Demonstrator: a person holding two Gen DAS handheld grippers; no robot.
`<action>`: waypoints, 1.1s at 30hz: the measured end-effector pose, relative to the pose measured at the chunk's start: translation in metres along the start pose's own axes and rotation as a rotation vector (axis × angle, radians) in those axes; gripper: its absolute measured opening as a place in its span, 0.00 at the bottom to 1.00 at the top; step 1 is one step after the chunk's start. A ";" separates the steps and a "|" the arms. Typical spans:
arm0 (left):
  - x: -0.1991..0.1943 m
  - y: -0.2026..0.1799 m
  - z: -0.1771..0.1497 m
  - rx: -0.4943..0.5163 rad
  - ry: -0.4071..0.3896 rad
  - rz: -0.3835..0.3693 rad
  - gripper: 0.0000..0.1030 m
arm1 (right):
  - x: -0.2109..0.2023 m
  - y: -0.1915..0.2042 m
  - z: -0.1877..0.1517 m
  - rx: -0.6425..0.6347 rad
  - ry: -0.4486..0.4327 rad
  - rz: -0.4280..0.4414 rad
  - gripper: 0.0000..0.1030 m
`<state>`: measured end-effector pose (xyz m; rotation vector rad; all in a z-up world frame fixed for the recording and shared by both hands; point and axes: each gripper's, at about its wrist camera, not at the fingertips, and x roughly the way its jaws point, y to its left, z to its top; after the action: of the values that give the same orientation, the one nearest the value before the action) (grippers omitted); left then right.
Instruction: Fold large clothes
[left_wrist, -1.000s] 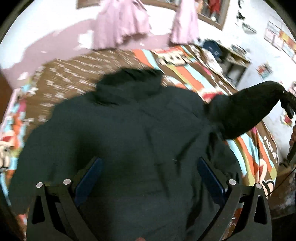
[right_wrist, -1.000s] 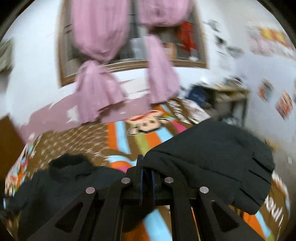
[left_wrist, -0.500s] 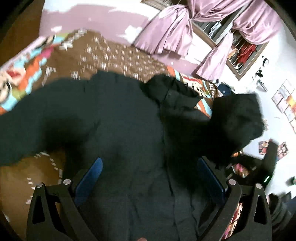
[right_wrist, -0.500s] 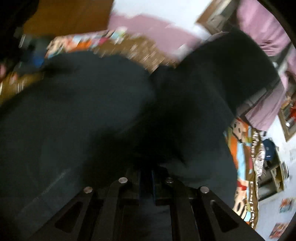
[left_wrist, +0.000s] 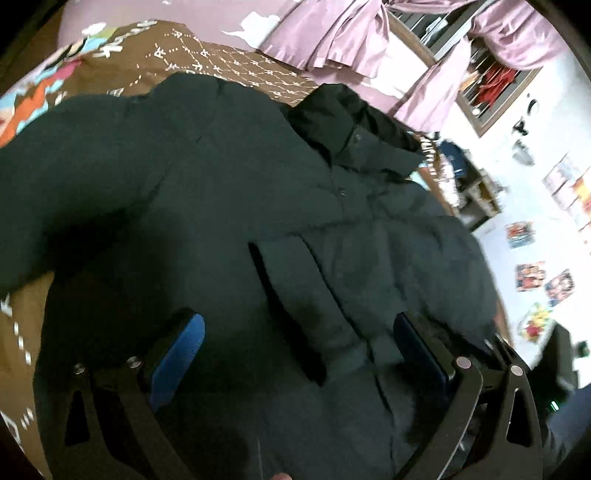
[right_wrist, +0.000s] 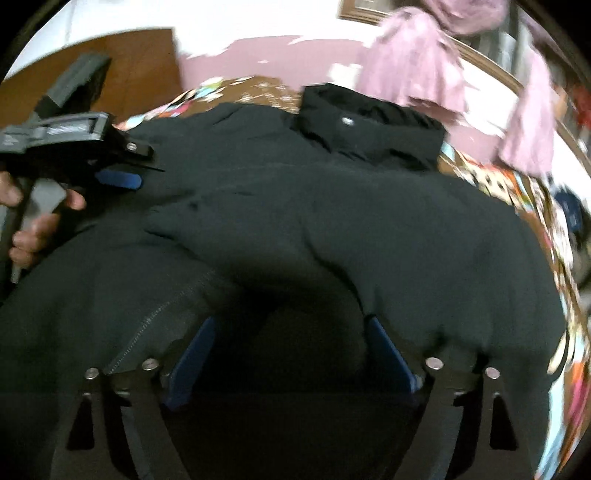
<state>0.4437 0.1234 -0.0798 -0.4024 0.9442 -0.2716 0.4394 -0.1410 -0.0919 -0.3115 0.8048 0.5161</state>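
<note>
A dark green padded jacket (left_wrist: 229, 192) lies front-up on the bed, collar (left_wrist: 343, 122) toward the far wall. Its right sleeve (right_wrist: 369, 229) is folded across the chest, and the cuff end (left_wrist: 295, 295) rests on the front. My right gripper (right_wrist: 291, 350) sits low over that sleeve. Its jaws are opening, and dark fabric bulges between the blue pads (right_wrist: 388, 354) without being pinched. My left gripper (left_wrist: 295, 332) hovers open over the jacket's lower front, holding nothing. It also shows in the right wrist view, where a hand (right_wrist: 33, 236) holds the left gripper (right_wrist: 122, 170) at the far left.
The bed has a brown and striped cartoon bedspread (left_wrist: 207, 62). Pink curtains (left_wrist: 332, 40) hang at a window behind the bed. A cluttered shelf (left_wrist: 469, 192) and wall pictures (left_wrist: 532, 277) are on the right. A brown wooden panel (right_wrist: 122, 62) stands at the left.
The right gripper carried the sleeve from high on the right down across the jacket front, then spread its jaws. The left gripper sank closer to the jacket and stayed open.
</note>
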 end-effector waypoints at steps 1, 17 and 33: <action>0.006 -0.002 0.002 0.011 0.002 0.031 0.97 | -0.004 -0.001 -0.009 0.025 -0.009 -0.010 0.84; 0.054 -0.006 0.016 0.084 0.041 0.125 0.02 | -0.016 0.005 -0.035 0.053 -0.048 -0.076 0.97; 0.003 -0.002 0.032 0.243 -0.191 0.237 0.00 | -0.006 -0.032 0.080 0.196 -0.170 0.022 0.98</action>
<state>0.4713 0.1269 -0.0643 -0.0885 0.7525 -0.1265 0.5021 -0.1333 -0.0327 -0.0764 0.6880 0.4727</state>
